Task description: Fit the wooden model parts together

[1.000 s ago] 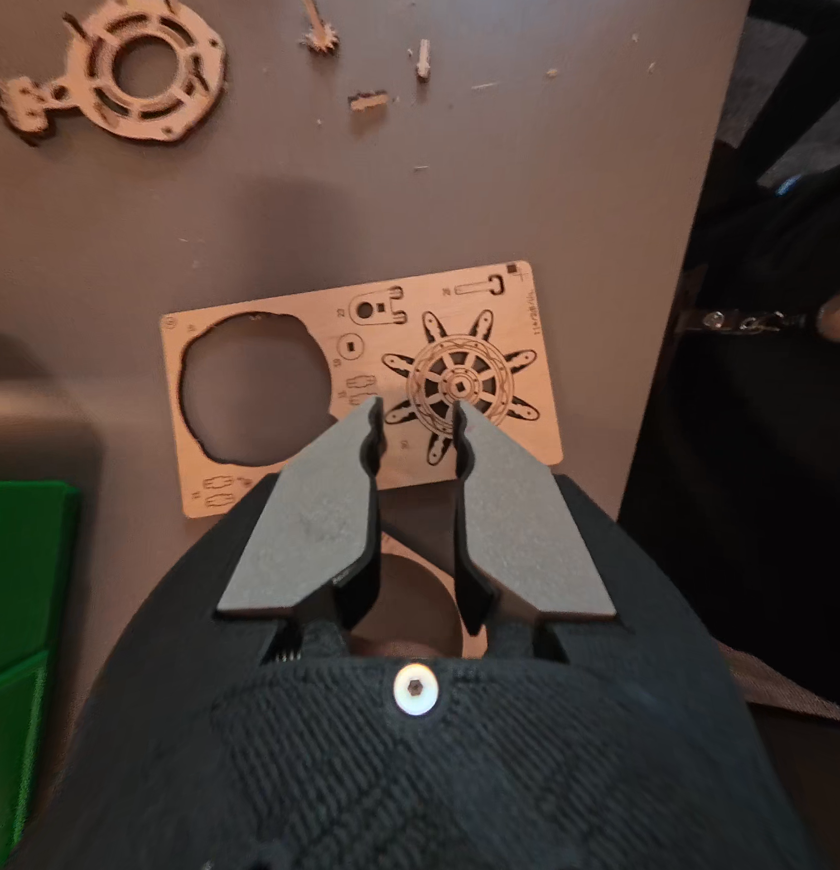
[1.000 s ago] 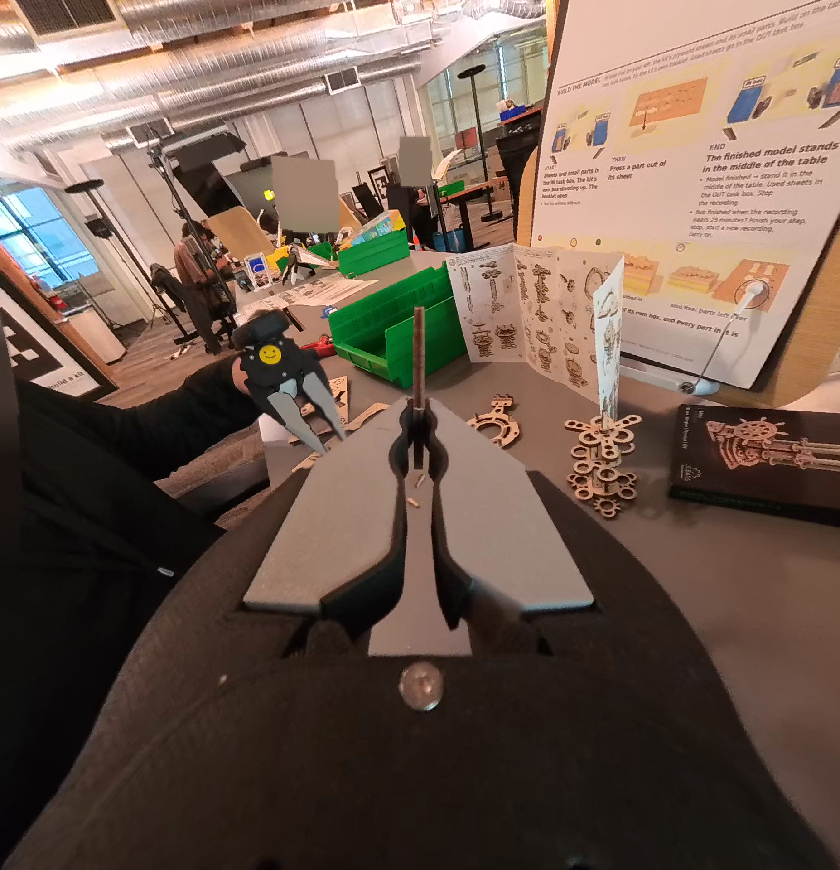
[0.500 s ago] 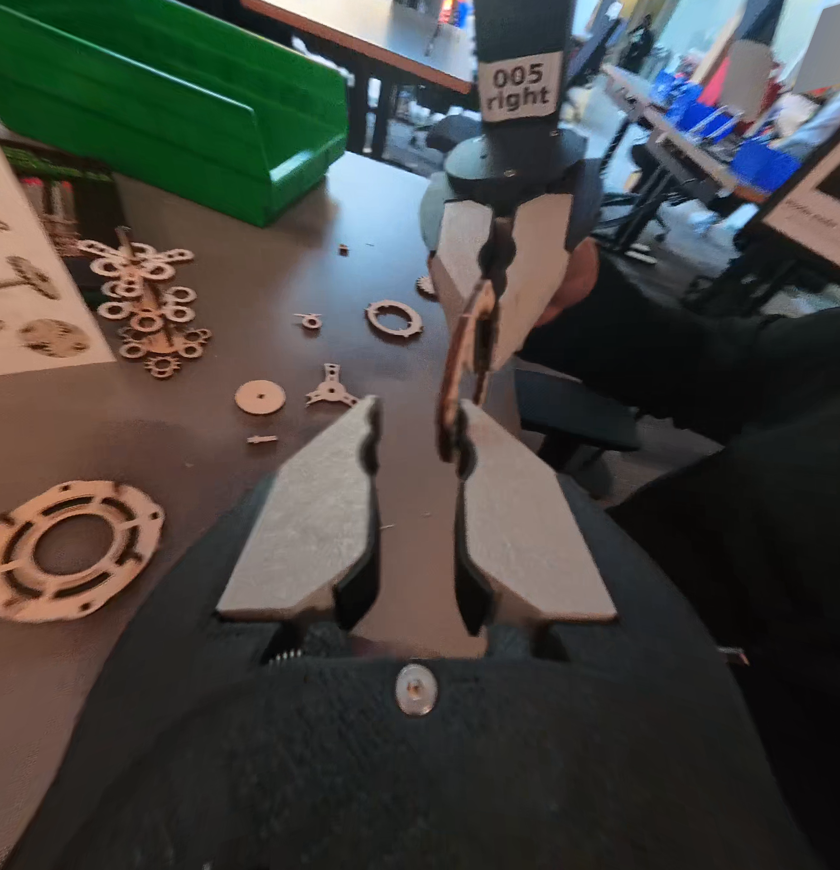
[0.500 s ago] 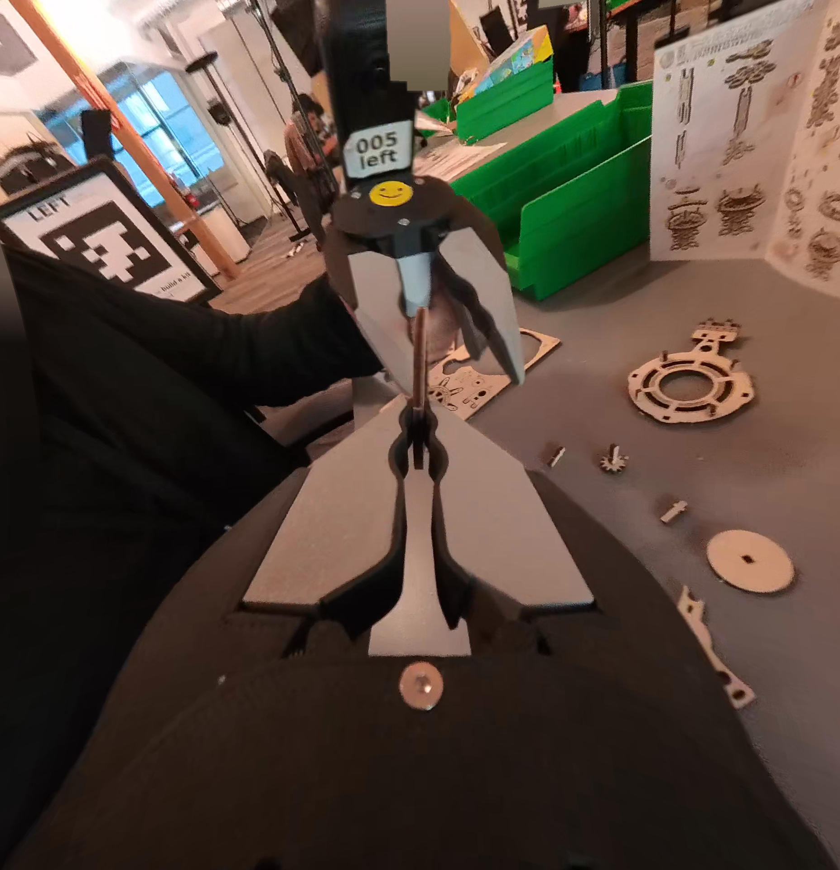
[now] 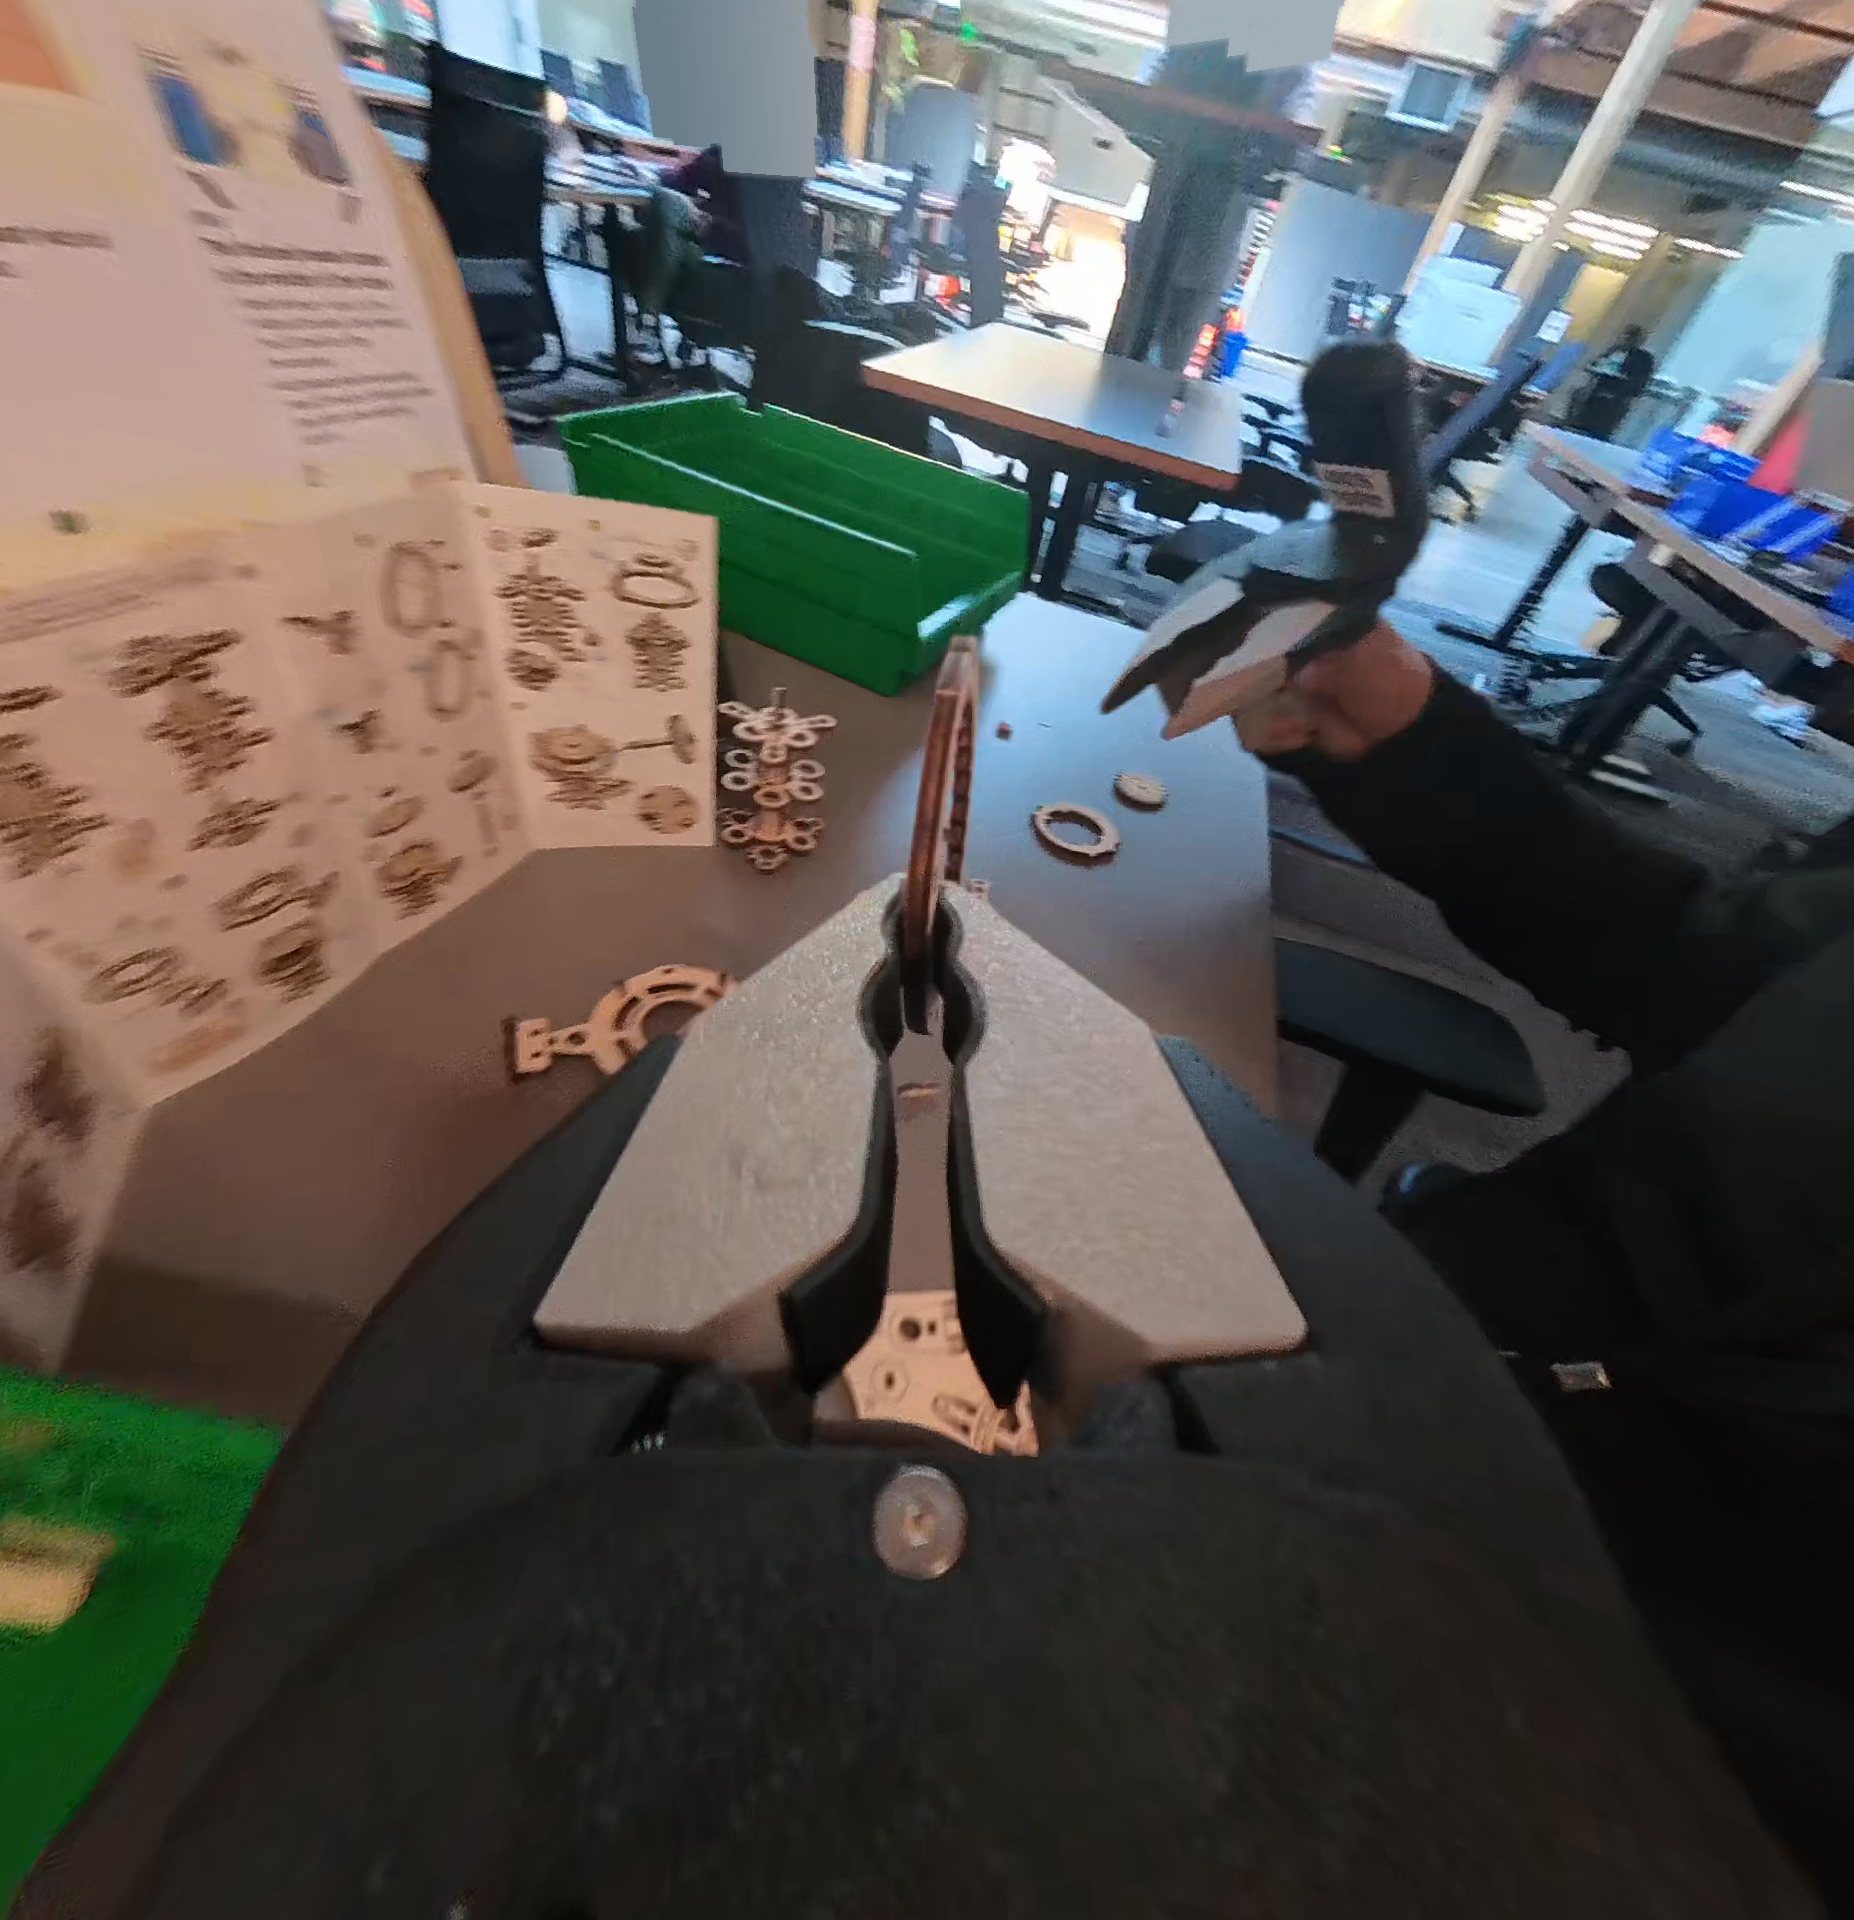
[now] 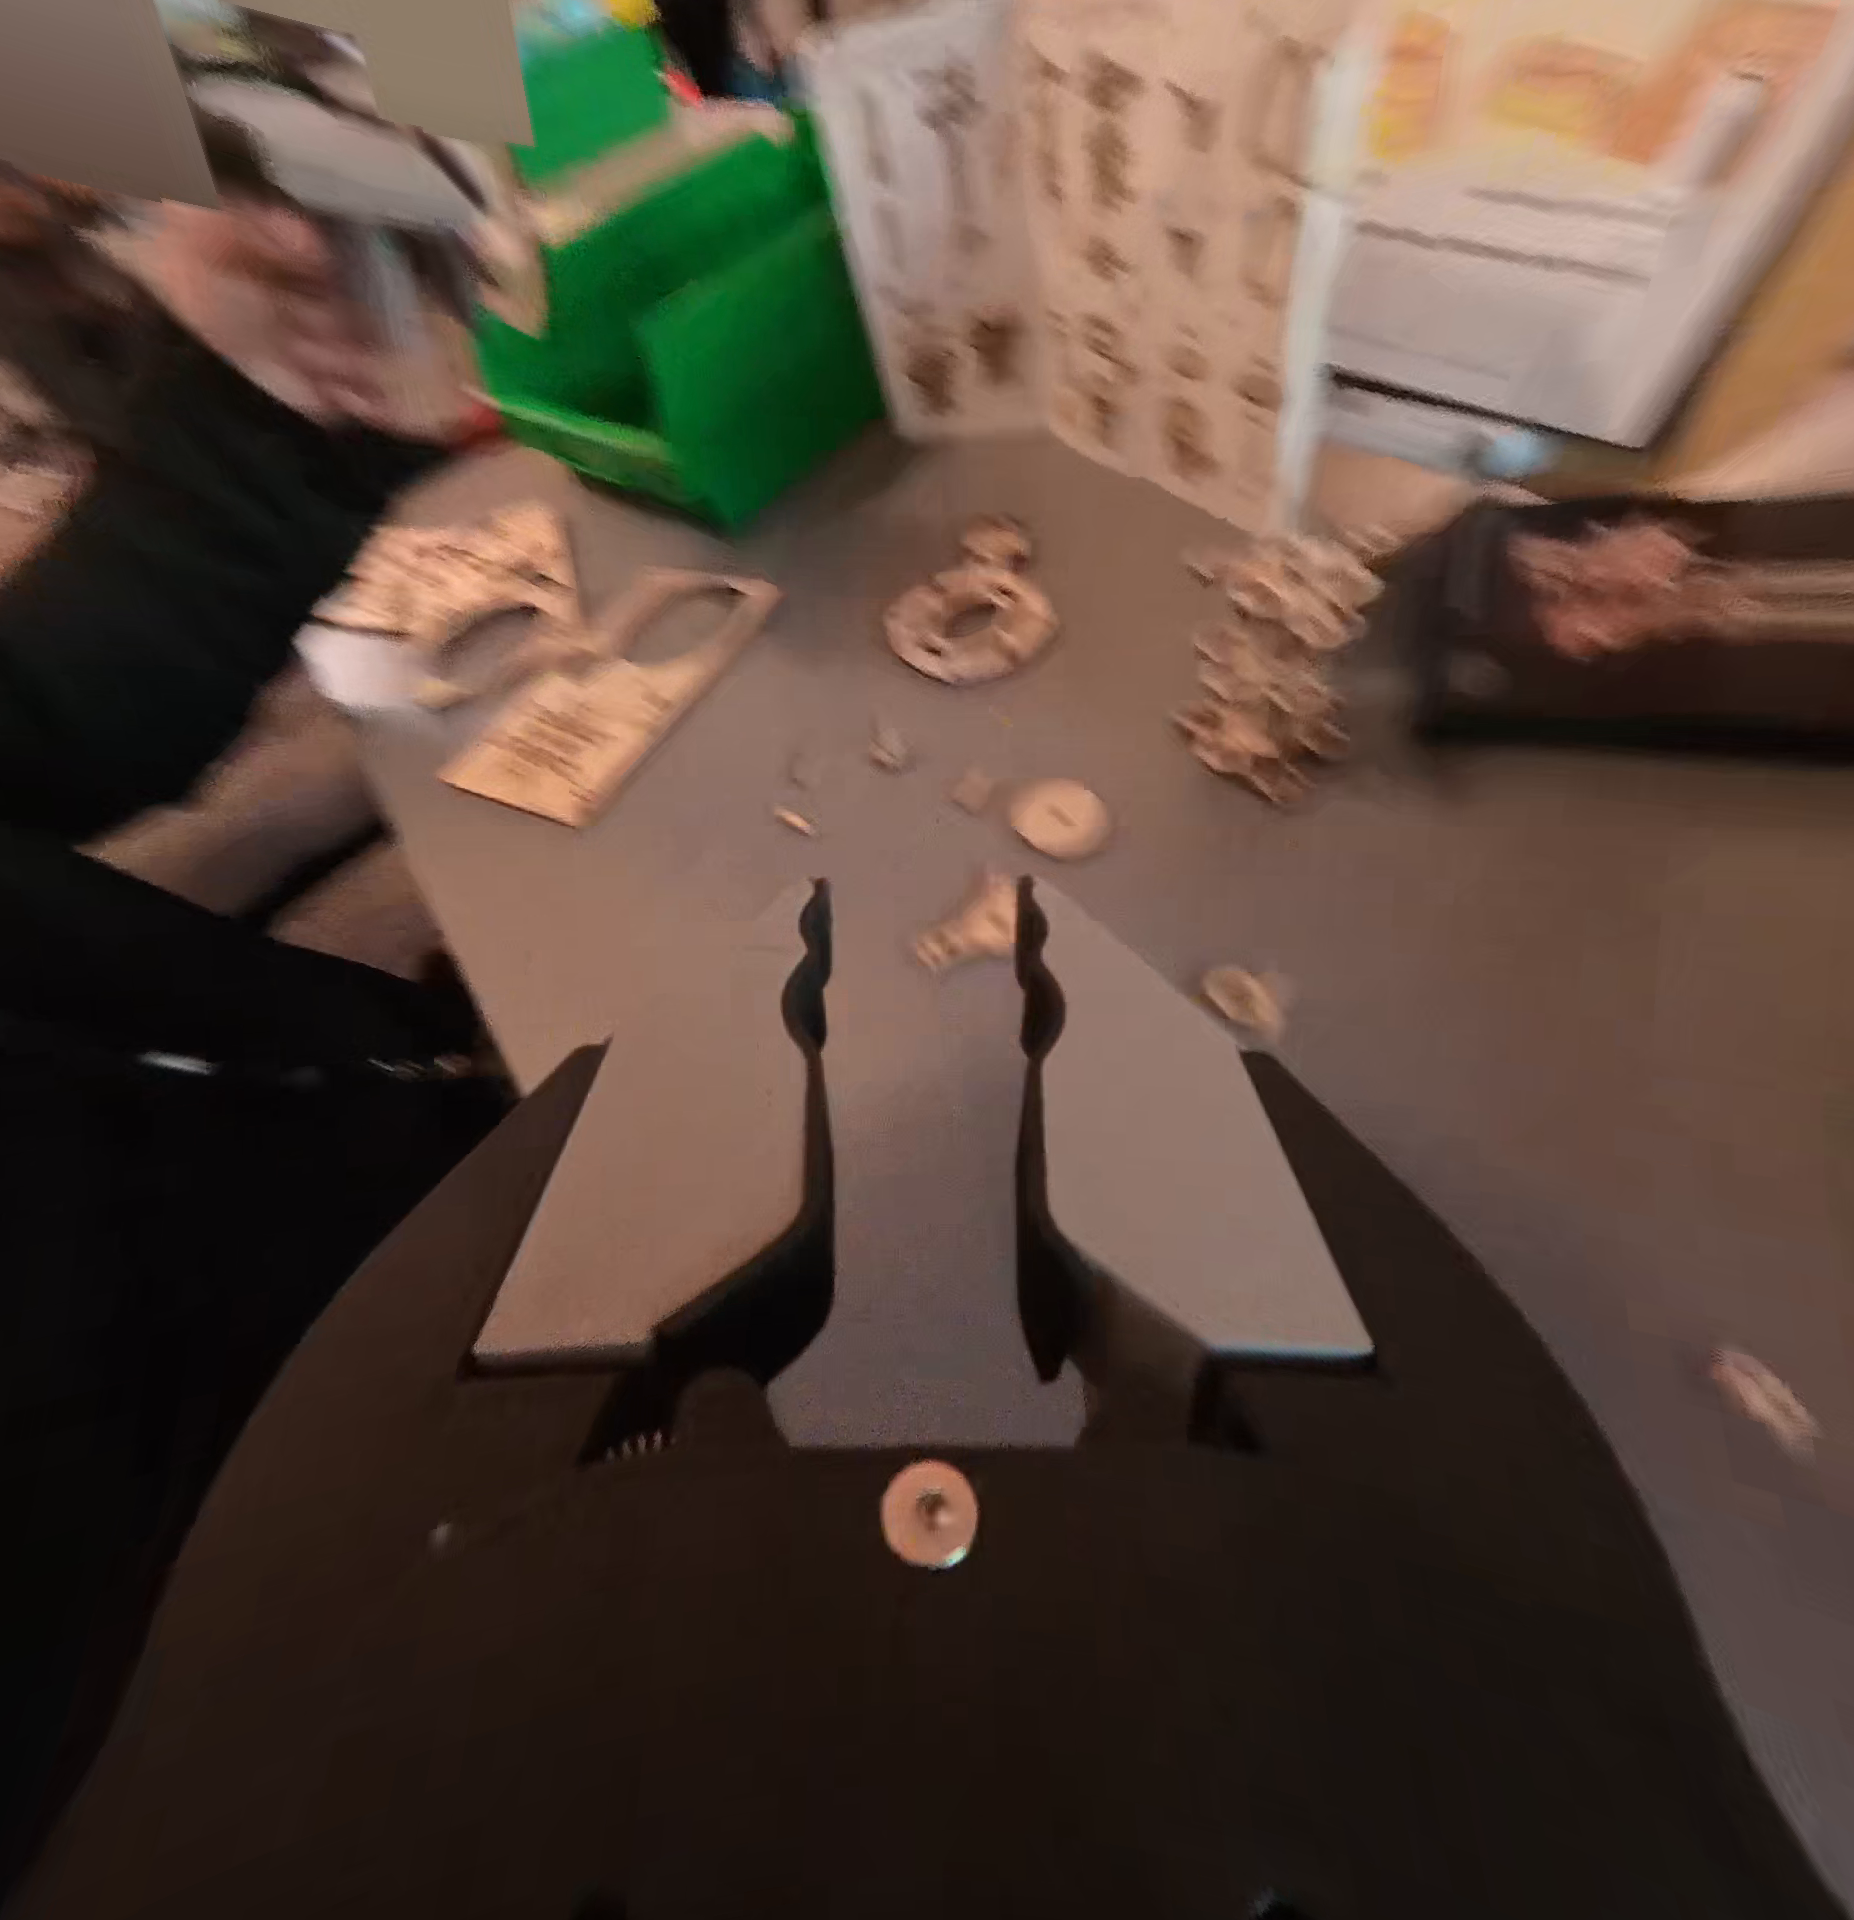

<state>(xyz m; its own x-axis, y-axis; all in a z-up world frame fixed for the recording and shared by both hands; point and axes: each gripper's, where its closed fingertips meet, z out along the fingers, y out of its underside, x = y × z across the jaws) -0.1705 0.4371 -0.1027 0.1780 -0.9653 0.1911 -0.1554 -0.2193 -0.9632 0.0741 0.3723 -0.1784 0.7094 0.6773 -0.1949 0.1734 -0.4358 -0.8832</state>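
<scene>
In the left wrist view my left gripper (image 5: 921, 914) is shut on a flat round wooden part (image 5: 944, 769), held edge-on and upright above the grey table (image 5: 1162, 935). My right gripper (image 5: 1203, 665) shows farther off at the right, raised and open. In the right wrist view my right gripper (image 6: 921, 904) is open with nothing between its fingers, above the table (image 6: 1525, 1039). A small wooden part (image 6: 970, 925) lies on the table beyond its right fingertip (image 6: 1027, 914). The partly built wooden model (image 5: 772, 774) stands beside the folded instruction sheet (image 5: 331, 769); it is blurred in the right wrist view (image 6: 1276, 665).
A ring-shaped bracket part (image 5: 632, 1013), a small ring (image 5: 1074, 831) and a small gear (image 5: 1141, 788) lie on the table. A wooden disc (image 6: 1058, 816) and punched plywood sheets (image 6: 590, 707) lie there too. Green bins (image 5: 798, 540) stand behind. A dark box (image 6: 1650, 623) sits at the right. The grippers' ends are close to 25 cm from one another. From my right tips it is roughly 15 cm to the partly built wooden model (image 5: 772, 774); from my left, 25 cm.
The flat wooden part passed from my right gripper to my left: the left shut on it, the right opened and drew away. Both views have swung round.
</scene>
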